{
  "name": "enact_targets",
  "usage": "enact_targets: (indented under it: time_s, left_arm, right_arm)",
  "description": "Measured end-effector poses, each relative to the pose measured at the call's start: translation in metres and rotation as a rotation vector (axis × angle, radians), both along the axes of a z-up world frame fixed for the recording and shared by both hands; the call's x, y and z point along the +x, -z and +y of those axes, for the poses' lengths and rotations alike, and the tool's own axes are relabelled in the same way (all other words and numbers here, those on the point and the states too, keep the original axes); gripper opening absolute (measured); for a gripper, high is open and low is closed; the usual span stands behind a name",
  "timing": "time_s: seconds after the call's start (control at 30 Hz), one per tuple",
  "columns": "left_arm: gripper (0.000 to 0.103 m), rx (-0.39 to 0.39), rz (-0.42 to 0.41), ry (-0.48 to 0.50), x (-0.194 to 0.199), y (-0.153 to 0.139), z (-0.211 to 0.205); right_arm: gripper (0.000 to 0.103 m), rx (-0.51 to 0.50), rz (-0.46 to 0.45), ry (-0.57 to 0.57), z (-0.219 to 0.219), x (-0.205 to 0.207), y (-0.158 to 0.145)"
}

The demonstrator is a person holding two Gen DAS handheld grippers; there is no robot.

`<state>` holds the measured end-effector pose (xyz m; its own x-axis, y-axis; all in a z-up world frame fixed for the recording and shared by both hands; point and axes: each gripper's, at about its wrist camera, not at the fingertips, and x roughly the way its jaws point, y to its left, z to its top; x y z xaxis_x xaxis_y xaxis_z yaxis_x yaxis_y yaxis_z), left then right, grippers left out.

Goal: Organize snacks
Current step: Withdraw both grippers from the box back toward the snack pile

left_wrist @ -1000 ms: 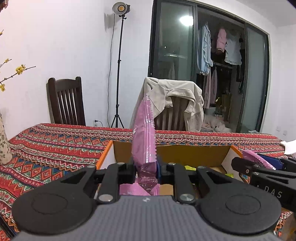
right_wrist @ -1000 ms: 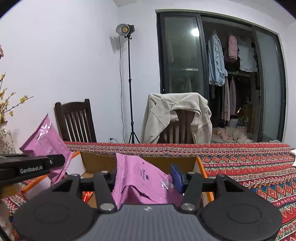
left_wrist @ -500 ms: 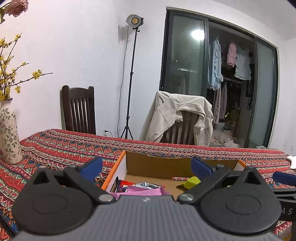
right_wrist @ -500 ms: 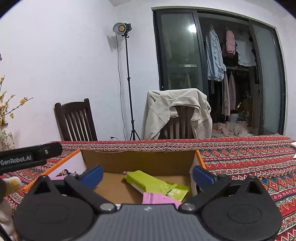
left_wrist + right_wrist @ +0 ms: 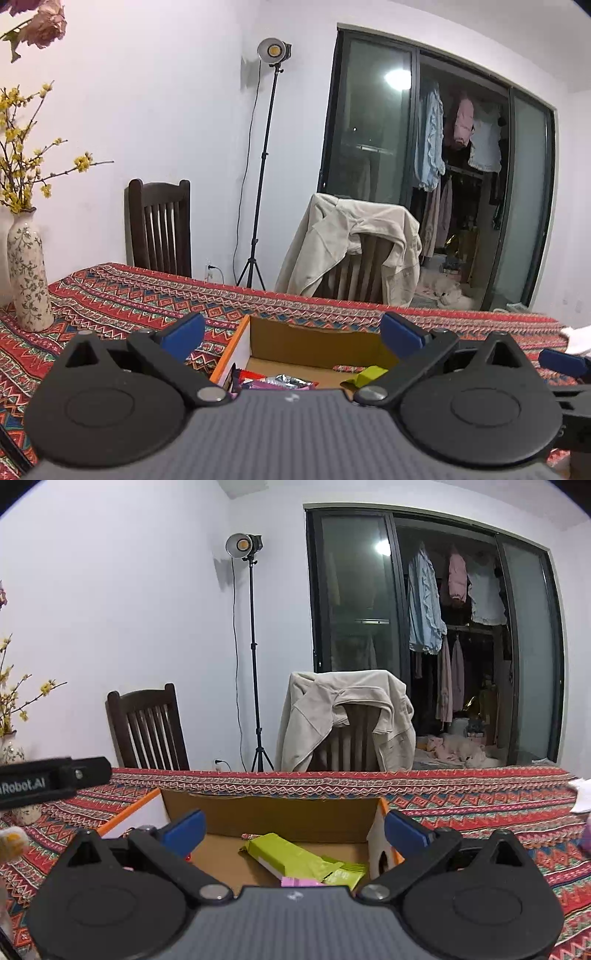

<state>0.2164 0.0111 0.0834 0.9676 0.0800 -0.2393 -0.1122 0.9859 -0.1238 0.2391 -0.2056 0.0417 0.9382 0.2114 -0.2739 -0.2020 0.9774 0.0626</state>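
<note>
Both hand-held grippers wide open

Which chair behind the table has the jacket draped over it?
The right-hand chair, by the glass doors; a beige jacket covers its back. The left chair is bare.

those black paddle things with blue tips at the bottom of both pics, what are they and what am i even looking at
They are hand-held grippers, one per hand, each carrying a camera that looks along its two fingers. One picture is from the left gripper, the other from the right gripper. Both stand open and hold nothing. Below them sits a cardboard box on a patterned tablecloth. Inside lie snacks: a green packet, a pink packet, and silver and red wrappers. A flower vase stands on the left.
</note>
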Motion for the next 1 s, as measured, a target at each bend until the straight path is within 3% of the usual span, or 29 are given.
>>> enact_targets:
  time_s: [0.2, 0.43, 0.73, 1.0]
  left_arm:
    - [0.103, 0.015, 0.014, 0.021, -0.027, -0.013, 0.006]
    - [0.103, 0.04, 0.026, 0.052, -0.075, -0.009, 0.018]
    - [0.103, 0.04, 0.098, 0.068, -0.124, 0.022, 0.037]
    - [0.103, 0.016, 0.194, 0.055, -0.142, 0.051, 0.048]
  right_arm:
    - [0.103, 0.017, 0.029, -0.027, -0.011, -0.025, -0.011]
    - [0.103, 0.018, 0.057, -0.064, -0.018, -0.073, -0.005]
    - [0.103, 0.006, 0.147, -0.078, -0.012, -0.116, 0.026]
    - [0.103, -0.032, 0.247, -0.095, 0.007, -0.127, 0.056]
